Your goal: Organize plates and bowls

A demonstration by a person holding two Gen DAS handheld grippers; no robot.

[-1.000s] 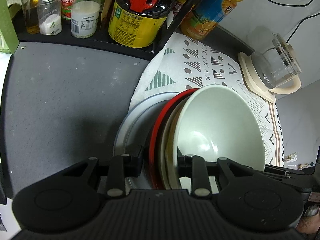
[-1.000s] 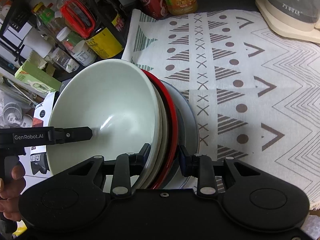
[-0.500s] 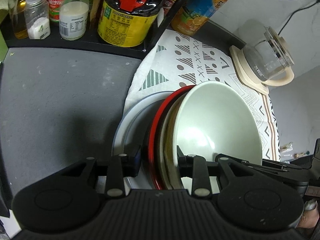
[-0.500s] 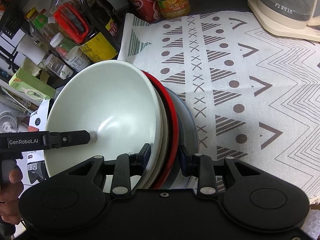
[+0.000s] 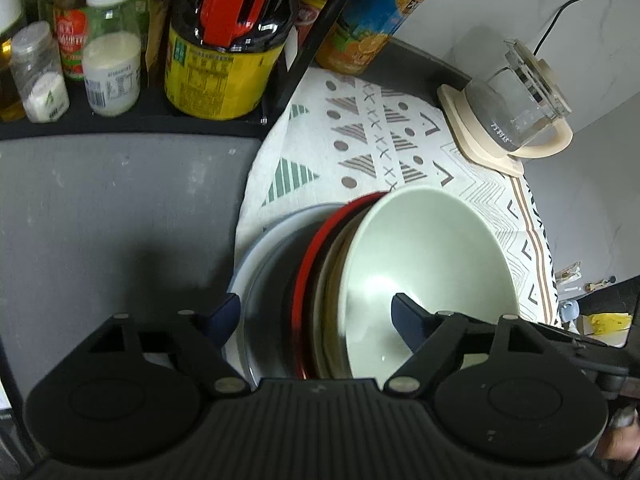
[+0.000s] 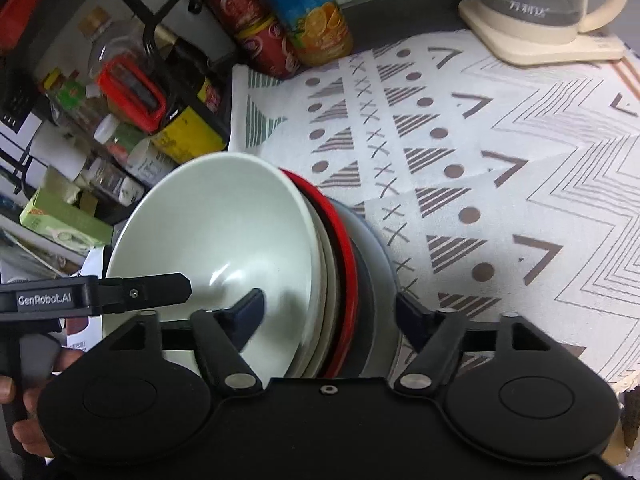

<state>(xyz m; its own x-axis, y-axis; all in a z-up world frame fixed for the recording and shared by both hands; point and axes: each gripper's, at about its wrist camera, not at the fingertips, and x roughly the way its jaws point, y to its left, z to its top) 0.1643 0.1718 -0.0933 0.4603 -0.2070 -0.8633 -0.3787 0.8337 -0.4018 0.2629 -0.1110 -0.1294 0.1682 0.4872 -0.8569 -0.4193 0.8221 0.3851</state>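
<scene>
A nested stack of dishes is seen resting on the patterned cloth (image 6: 500,168) that covers part of the bench (image 5: 112,208): a pale green bowl (image 5: 432,264) on top, a cream dish beneath it, then a red plate (image 5: 316,248) and a grey plate (image 5: 264,256) at the bottom. The stack is straddled by both claws. The left claw (image 5: 316,316) is being opened, its fingers standing apart on either side of the stacked rims, with no pad seen pressing on them. The right claw (image 6: 330,312) is likewise being opened, one finger over the bowl's inside and the other outside the grey plate, clear of both. A glass kettle (image 5: 516,120) on a cream base is seen further back on the cloth, and bottles and jars are ranged on a dark shelf (image 5: 120,124) beside it
</scene>
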